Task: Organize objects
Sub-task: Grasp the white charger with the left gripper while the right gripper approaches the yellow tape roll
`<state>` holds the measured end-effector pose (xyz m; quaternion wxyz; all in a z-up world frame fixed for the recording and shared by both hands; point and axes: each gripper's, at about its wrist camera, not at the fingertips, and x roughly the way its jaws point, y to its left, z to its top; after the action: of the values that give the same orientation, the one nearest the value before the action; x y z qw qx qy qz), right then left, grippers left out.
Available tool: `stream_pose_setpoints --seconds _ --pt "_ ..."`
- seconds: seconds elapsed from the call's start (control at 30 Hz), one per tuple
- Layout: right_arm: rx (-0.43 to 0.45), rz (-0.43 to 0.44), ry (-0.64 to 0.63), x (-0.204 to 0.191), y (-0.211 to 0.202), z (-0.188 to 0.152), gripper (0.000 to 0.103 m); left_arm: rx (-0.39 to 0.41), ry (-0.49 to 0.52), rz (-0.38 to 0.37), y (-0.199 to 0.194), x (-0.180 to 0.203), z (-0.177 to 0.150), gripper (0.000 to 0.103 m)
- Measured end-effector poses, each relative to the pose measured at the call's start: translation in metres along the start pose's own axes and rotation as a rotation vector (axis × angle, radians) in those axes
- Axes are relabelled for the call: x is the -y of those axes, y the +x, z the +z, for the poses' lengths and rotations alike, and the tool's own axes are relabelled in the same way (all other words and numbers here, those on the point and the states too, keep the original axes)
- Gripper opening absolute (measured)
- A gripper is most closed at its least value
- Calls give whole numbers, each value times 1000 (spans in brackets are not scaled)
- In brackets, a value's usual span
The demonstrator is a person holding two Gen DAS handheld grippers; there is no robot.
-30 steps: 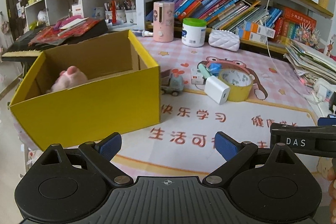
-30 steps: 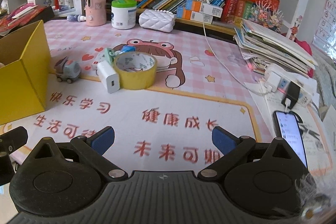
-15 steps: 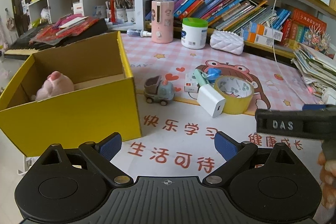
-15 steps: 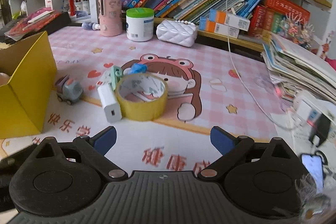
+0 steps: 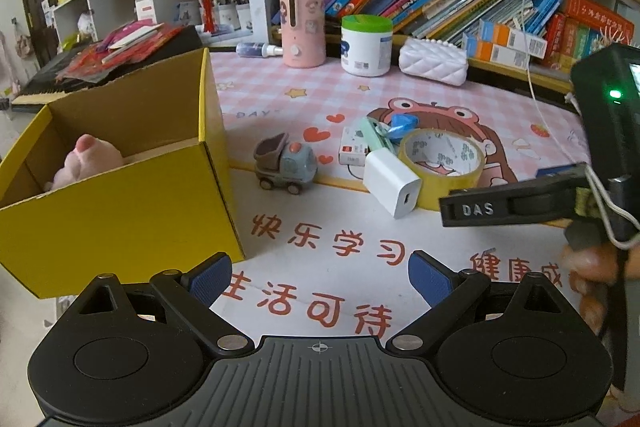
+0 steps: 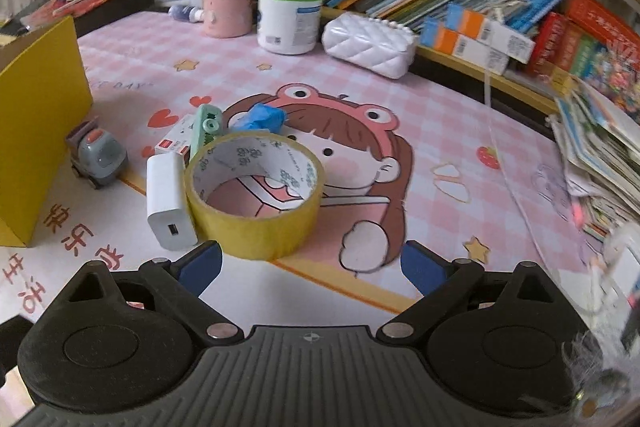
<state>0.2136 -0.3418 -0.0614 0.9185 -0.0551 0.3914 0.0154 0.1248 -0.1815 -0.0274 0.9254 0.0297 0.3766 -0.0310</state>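
One yellow tape roll (image 6: 256, 197), white-lined, lying flat

The yellow box (image 5: 120, 211) looks like matt corrugated cardboard, brown and raw on its inner walls, with a soft pink plush toy (image 5: 90, 161) inside. The roll of yellow tape (image 6: 256, 195) has a slightly glossy outer face and a printed paper-like lining, while the white charger (image 6: 168, 203) and the toy truck (image 6: 98, 159) are smooth plastic, the charger faintly shiny. The printed desk mat (image 6: 400, 99) is smooth with a low sheen, and the white quilted pouch (image 6: 368, 45) looks glossy.
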Motion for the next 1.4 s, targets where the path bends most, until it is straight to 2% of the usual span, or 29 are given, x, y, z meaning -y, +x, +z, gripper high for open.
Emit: stream_pose_setpoints --seconds 0.47,0.57,0.73,0.97,1.03,1.13,1.17,1.2,1.23,1.33,1.37,1.4 --pt "23 97 -162 -21 48 14 97 -7 -2 30 -2 -3 1 97" --pt "32 130 -161 -20 50 17 89 -13 -6 33 -1 -3 2 97" --pt "39 135 -132 -10 40 18 88 -11 0 20 5 2 6 97" --pt "81 87 5 27 3 16 86 -9 2 6 22 17 15 96" --pt "91 64 38 37 -7 14 86 -6 0 -3 30 23 19 90" --pt "116 41 60 49 -22 12 84 0 0 -10 44 32 26 87" --pt "126 33 67 53 -27 11 62 1 1 -11 48 35 28 86" --pt "139 16 71 56 -31 10 29 2 1 -18 54 38 31 86" --pt "127 14 66 58 -32 10 26 4 0 -23 59 41 34 86" --pt "70 25 83 66 -29 7 28 -8 5 -24 79 51 42 85" --pt "50 23 81 68 -28 4 36 -12 3 -22 85 53 44 83" --pt "43 20 82 68 -28 0 48 -16 2 -16 91 55 46 82"
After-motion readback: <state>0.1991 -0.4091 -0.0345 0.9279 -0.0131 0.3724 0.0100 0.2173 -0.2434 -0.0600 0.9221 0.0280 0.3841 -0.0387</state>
